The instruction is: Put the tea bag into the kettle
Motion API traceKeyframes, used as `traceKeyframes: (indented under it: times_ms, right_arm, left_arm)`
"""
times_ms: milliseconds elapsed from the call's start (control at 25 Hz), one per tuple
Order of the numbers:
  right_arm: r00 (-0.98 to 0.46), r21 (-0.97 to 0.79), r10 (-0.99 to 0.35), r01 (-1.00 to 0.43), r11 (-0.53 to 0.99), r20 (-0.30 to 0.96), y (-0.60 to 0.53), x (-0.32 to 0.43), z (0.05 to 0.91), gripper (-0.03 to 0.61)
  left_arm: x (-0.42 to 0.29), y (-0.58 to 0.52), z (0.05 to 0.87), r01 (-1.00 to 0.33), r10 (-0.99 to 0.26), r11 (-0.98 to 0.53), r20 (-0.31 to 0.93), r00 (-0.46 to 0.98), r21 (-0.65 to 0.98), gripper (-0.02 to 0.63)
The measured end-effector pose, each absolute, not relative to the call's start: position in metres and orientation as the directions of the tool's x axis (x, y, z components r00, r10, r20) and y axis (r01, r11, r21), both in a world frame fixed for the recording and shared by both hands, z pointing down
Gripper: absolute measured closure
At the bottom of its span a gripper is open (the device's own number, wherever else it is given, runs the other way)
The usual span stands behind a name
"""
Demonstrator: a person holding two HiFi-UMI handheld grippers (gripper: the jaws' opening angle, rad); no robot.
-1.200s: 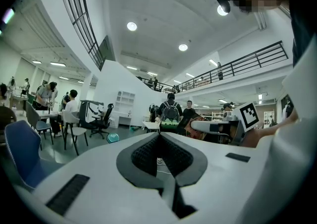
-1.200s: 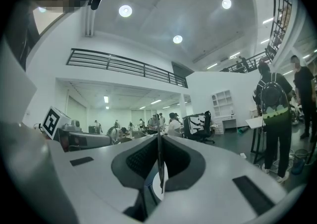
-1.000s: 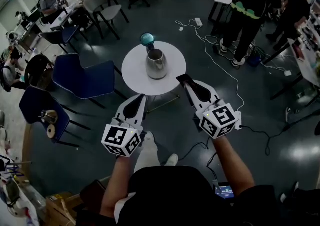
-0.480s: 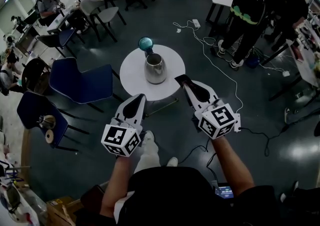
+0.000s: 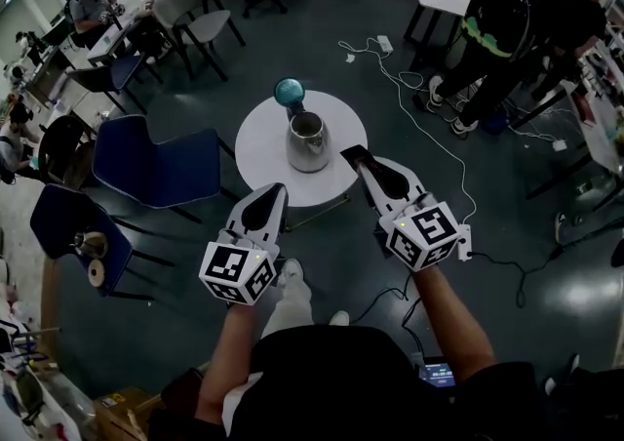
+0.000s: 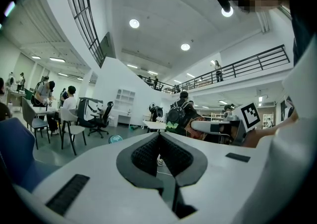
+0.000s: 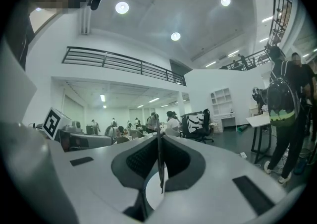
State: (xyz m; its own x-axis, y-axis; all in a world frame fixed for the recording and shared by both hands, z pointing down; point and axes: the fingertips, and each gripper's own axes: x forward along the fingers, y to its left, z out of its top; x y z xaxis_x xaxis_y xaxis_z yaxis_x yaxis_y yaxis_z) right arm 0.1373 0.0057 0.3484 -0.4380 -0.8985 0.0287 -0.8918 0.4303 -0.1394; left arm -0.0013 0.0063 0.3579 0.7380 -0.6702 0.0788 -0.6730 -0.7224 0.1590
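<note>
Both bare forearms are stretched forward and held side by side, apart from each other. The left gripper [image 5: 272, 192] is carried with its jaws pressed together. The right gripper [image 5: 365, 166] is clamped on a thin dark tea bag [image 5: 353, 152], which is gripped edge-on between the pads.

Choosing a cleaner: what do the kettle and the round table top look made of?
The kettle looks like polished stainless steel: a grey body with bright reflections. The table has a smooth, matte white top, likely laminate or painted board; I cannot tell which.
</note>
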Motion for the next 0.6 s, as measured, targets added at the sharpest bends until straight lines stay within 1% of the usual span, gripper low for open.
traceKeyframes:
  times_ms: [600]
  right_arm:
    - [-0.445, -0.136, -0.894, -0.891, 0.434, 0.061, -0.082, 0.123, 0.361, 0.543]
  left_arm:
    - [-0.023, -0.086, 0.373, -0.691, -0.688, -0.696, 0.094, 0.719, 0.193, 0.598]
